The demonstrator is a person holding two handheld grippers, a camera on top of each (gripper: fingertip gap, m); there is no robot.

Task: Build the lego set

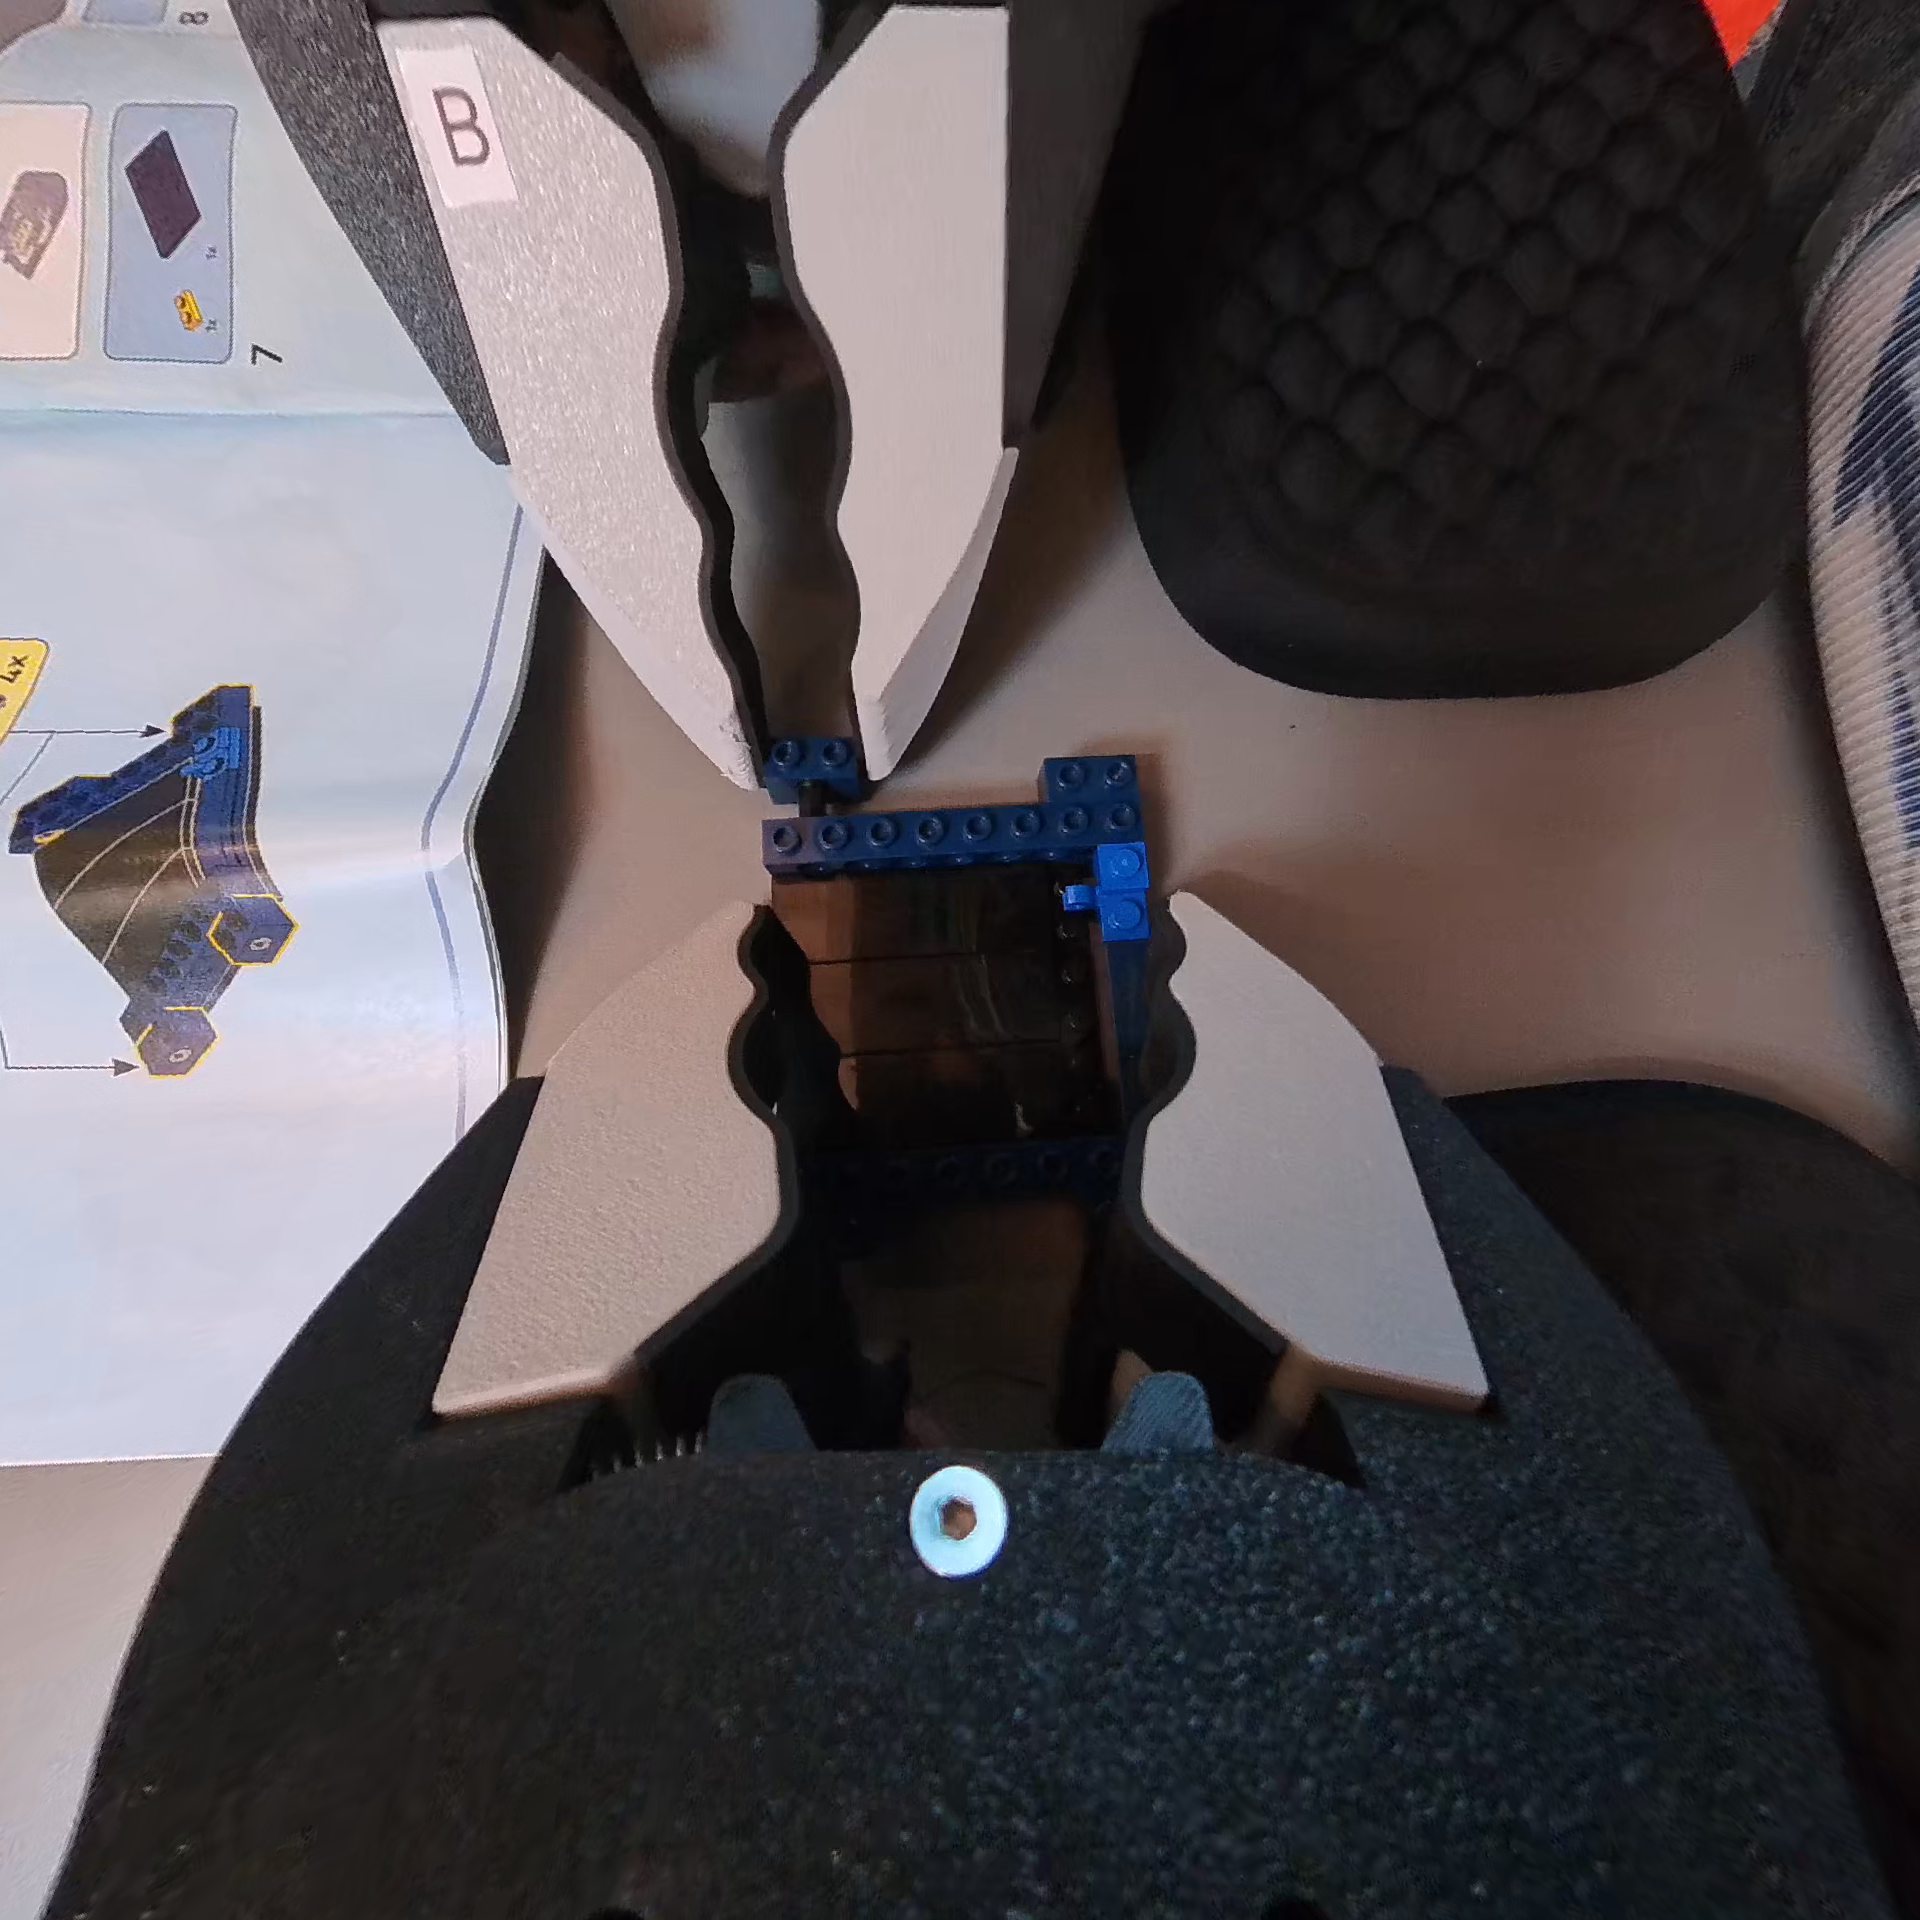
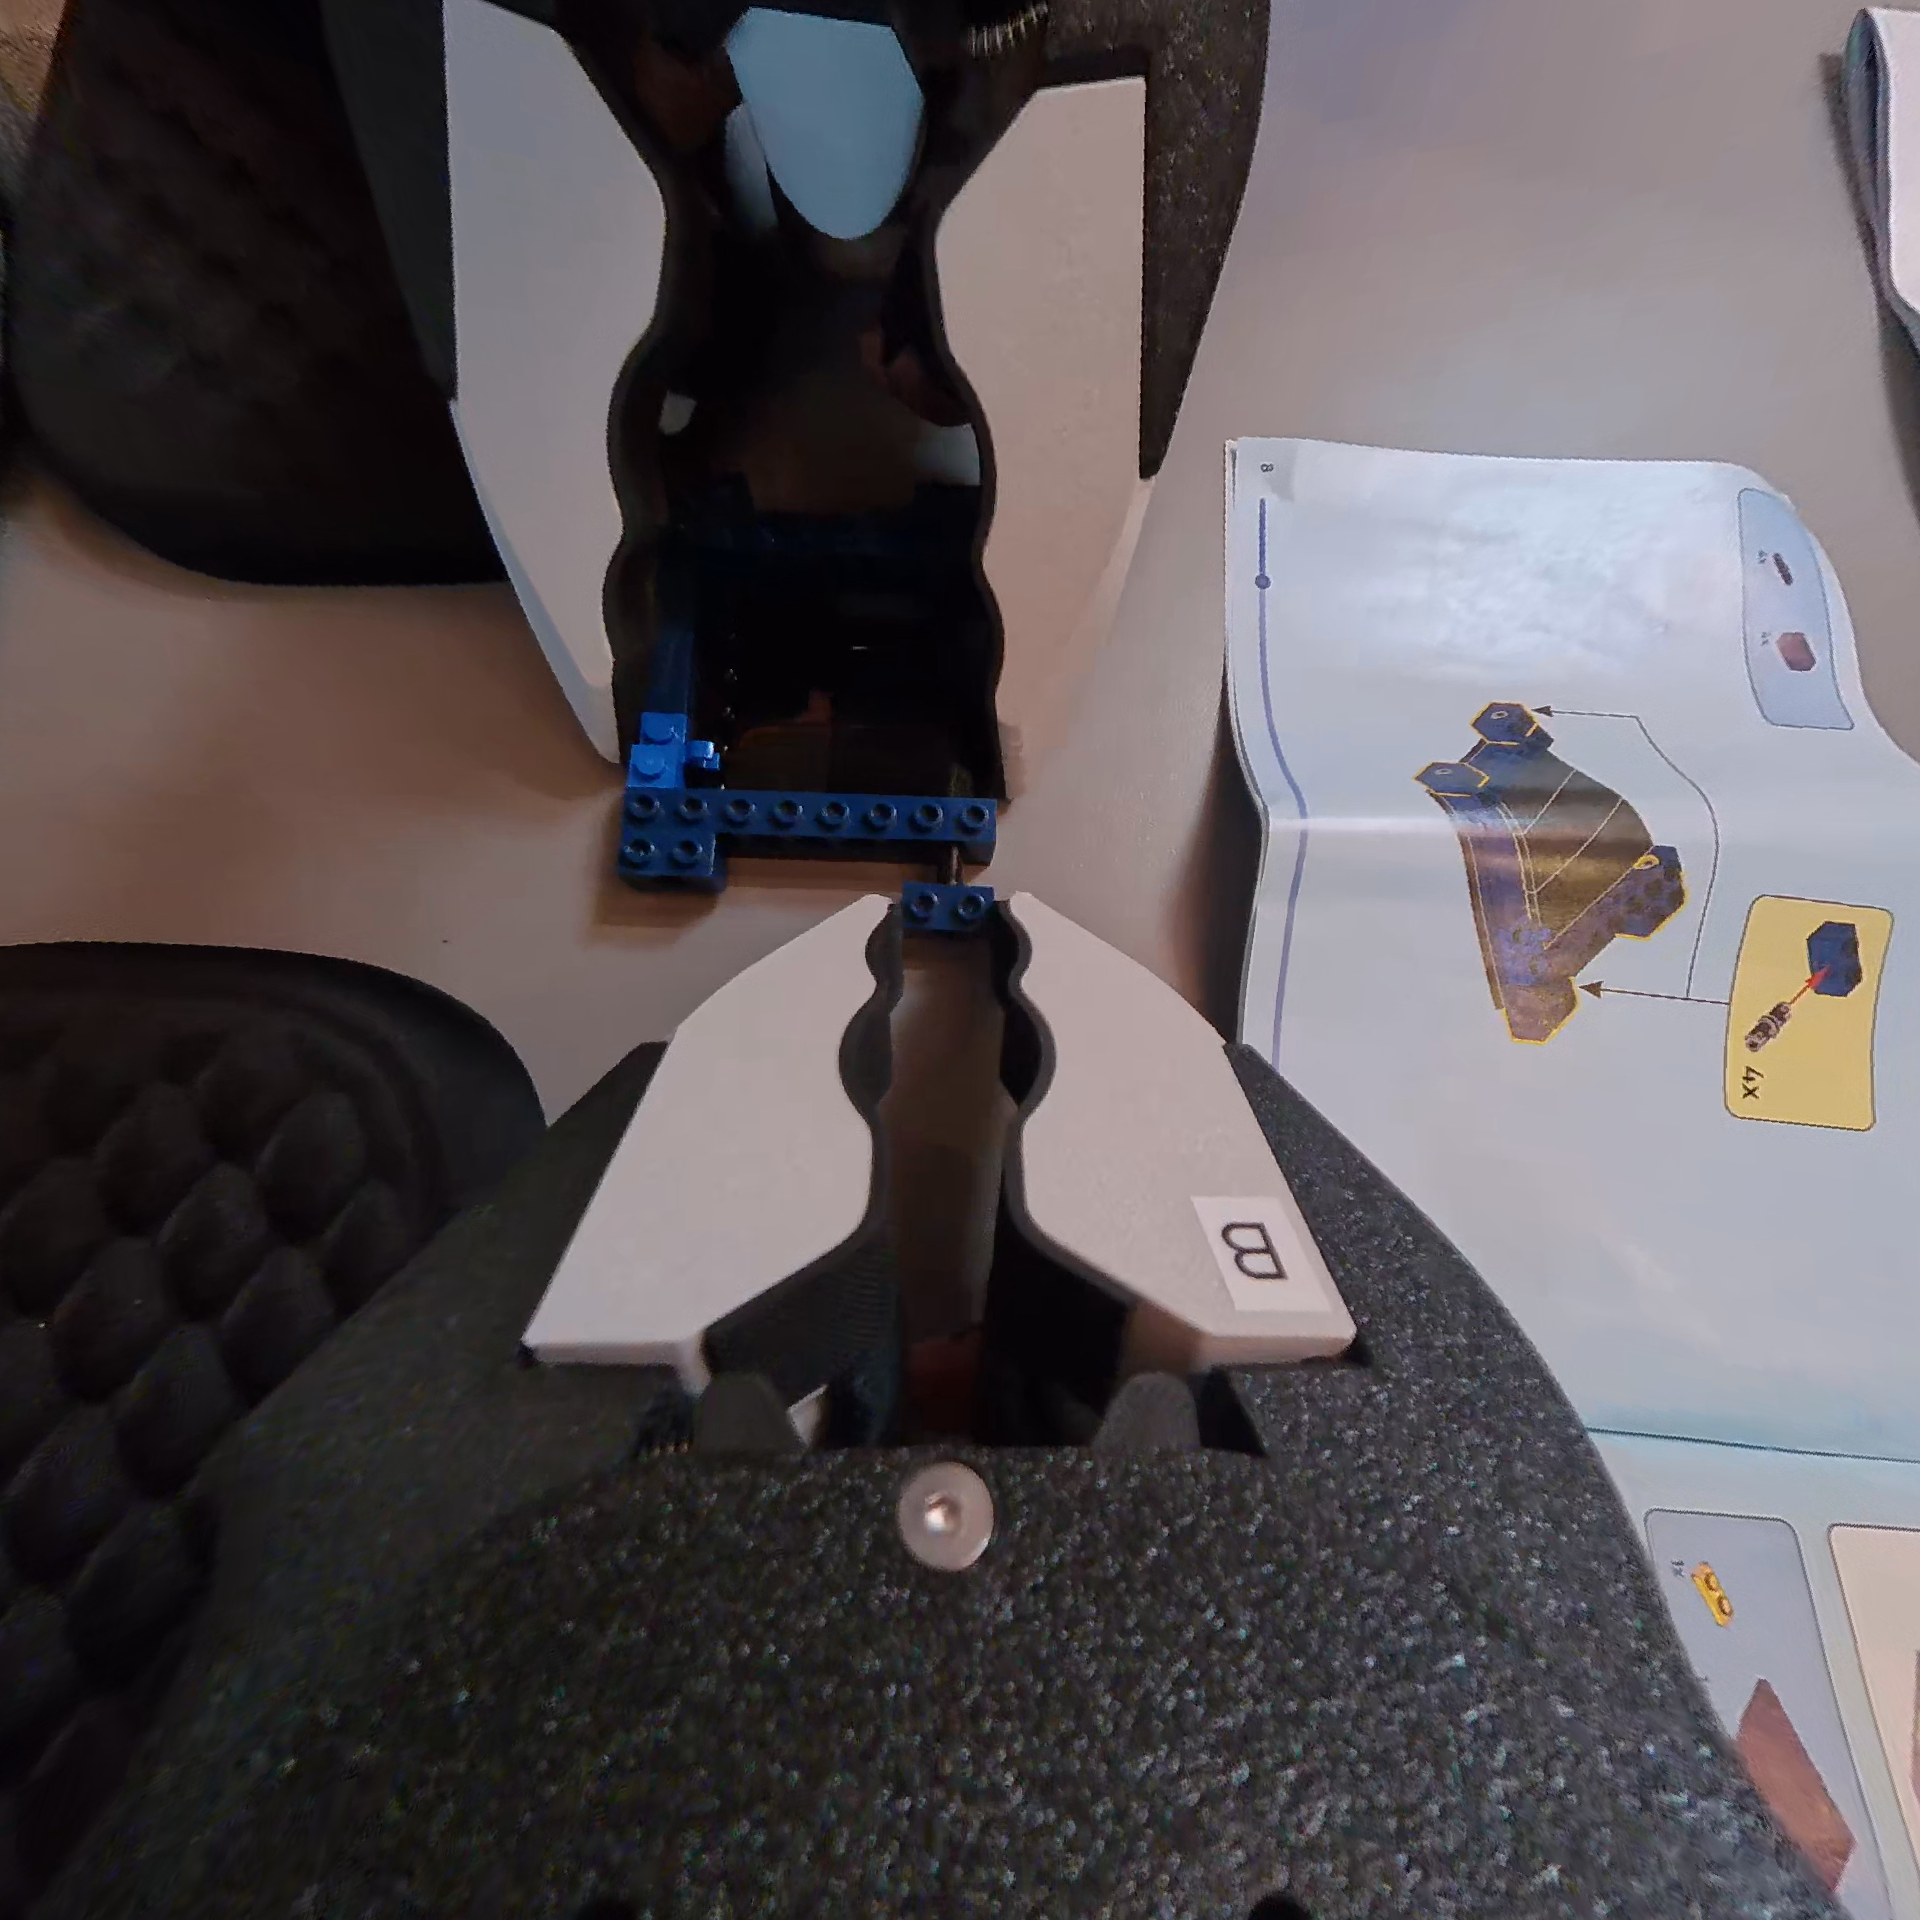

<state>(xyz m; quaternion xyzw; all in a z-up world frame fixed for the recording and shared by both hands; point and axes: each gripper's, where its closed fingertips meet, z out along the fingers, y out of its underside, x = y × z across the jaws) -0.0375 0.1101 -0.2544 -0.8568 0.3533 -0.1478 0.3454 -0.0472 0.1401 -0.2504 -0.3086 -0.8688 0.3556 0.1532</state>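
Note:
My left gripper [image 1: 961,914] is shut on a brick assembly [image 1: 966,997], a black panel framed by dark blue studded beams, with its pads against the two sides. A long dark blue beam [image 1: 935,831] runs across the assembly's far end, and two brighter blue small bricks [image 1: 1122,888] sit at its right corner. My right gripper [image 2: 948,914] is shut on a small dark blue two-stud brick [image 2: 945,906] with a black pin [image 2: 951,864] sticking out. The pin points at the end of the long beam [image 2: 831,814], very close to it. That brick also shows in the left wrist view [image 1: 816,764].
An open instruction booklet [image 2: 1558,831] lies on the tan table [image 2: 312,727], to the left of the assembly in the left wrist view [image 1: 260,831]. A black quilted pad [image 1: 1455,364] lies at the far right, and a striped fabric [image 1: 1870,623] is at the right edge. Left and right tips are no more than a few centimetres apart.

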